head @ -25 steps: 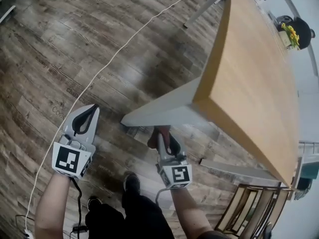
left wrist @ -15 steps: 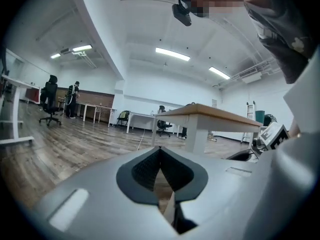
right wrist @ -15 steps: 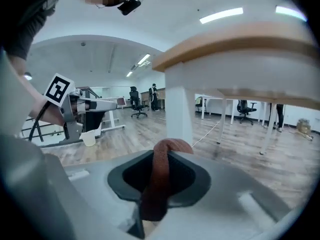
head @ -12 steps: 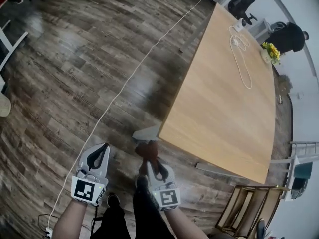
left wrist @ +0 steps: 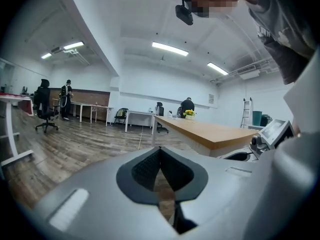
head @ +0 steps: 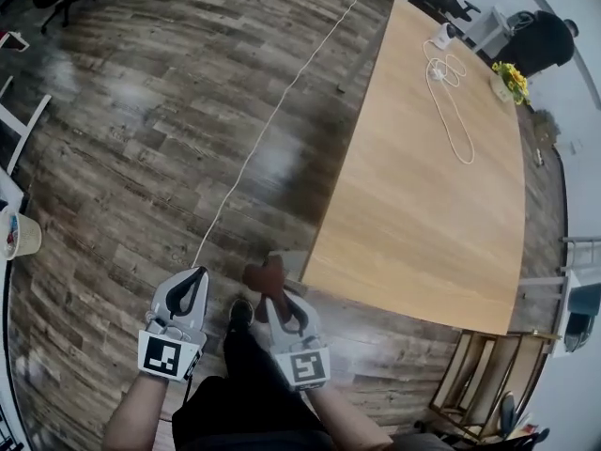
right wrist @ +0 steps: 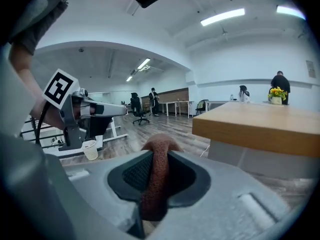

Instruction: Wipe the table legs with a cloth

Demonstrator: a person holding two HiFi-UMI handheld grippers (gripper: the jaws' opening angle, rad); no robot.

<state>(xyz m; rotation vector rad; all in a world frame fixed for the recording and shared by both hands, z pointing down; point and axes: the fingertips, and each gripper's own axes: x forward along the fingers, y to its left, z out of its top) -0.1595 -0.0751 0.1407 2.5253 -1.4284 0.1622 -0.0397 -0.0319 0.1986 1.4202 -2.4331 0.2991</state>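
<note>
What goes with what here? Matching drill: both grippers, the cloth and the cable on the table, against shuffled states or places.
1 left gripper
2 right gripper
3 cloth
4 white cable

A lies on the wooden table
B shut, nothing between the jaws
C reddish-brown, pinched between jaws
D shut on the cloth

Pairs: 1-B, 2-D, 3-C, 4-A

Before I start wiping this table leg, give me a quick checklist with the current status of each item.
1. Cloth held by the right gripper: ok, shut on it.
2. Left gripper free: ok, shut and empty.
3. Cloth touching the table leg: not ok, the right gripper view shows floor between them.
4. White floor cable clear of the leg: ok, it runs to the leg's left.
5. Dirt on the leg: cannot tell.
</note>
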